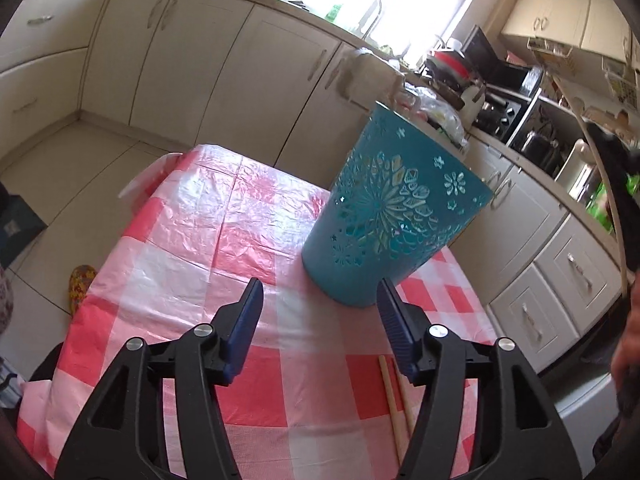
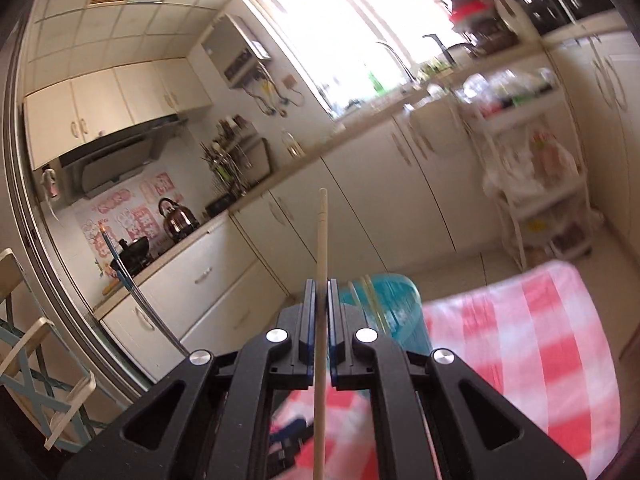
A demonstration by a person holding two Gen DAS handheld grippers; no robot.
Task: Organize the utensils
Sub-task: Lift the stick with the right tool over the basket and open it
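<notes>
A teal perforated utensil holder (image 1: 394,216) stands on the pink checked tablecloth (image 1: 192,224). My left gripper (image 1: 318,300) is open and empty, just in front of the holder's base. Two wooden chopsticks (image 1: 394,404) lie on the cloth under my right finger. My right gripper (image 2: 322,292) is shut on a wooden chopstick (image 2: 321,272) that points up and away, held in the air. The holder (image 2: 394,308) shows blurred just right of that gripper, with thin sticks (image 2: 370,300) in it. The right gripper and its chopstick (image 1: 600,184) also show at the left wrist view's right edge.
White floor cabinets (image 1: 224,68) and a cluttered counter (image 1: 500,92) run behind the table. A chair (image 2: 36,360) stands at the left in the right wrist view. A white shelf rack (image 2: 532,184) stands by the far cabinets. A slipper (image 1: 80,284) lies on the floor.
</notes>
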